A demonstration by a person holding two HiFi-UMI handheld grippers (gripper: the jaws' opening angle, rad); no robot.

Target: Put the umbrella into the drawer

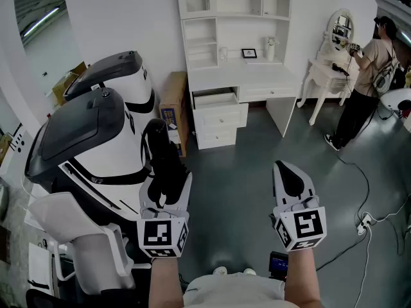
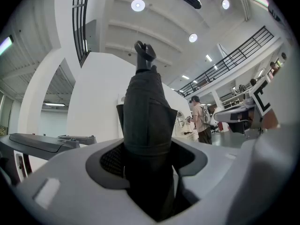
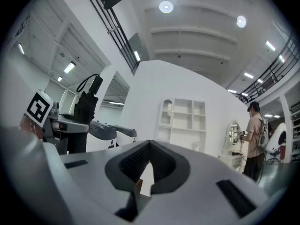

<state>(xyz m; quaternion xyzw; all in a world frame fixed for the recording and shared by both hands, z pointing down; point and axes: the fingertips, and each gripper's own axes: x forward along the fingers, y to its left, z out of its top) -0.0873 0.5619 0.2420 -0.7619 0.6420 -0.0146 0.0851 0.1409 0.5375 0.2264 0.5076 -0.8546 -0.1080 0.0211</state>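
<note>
A folded black umbrella (image 1: pixel 160 153) stands upright in my left gripper (image 1: pixel 168 194), which is shut on its lower part. In the left gripper view the umbrella (image 2: pixel 146 111) fills the gap between the jaws, its strap end at the top. My right gripper (image 1: pixel 292 175) hangs level beside it, shut with nothing in it; its jaws meet at the tips (image 3: pixel 149 165). The white desk (image 1: pixel 247 82) stands ahead across the floor, its top drawer (image 1: pixel 215 97) pulled out. The right gripper view also shows the umbrella (image 3: pixel 86 107) at the left.
Two large white and black machines (image 1: pixel 96 127) stand close on the left, with a white chair (image 1: pixel 83 236) below them. A cardboard box (image 1: pixel 172 108) leans beside the desk. A person (image 1: pixel 369 76) stands at a dressing table (image 1: pixel 327 69) at the far right. Cables (image 1: pixel 366 223) lie on the floor.
</note>
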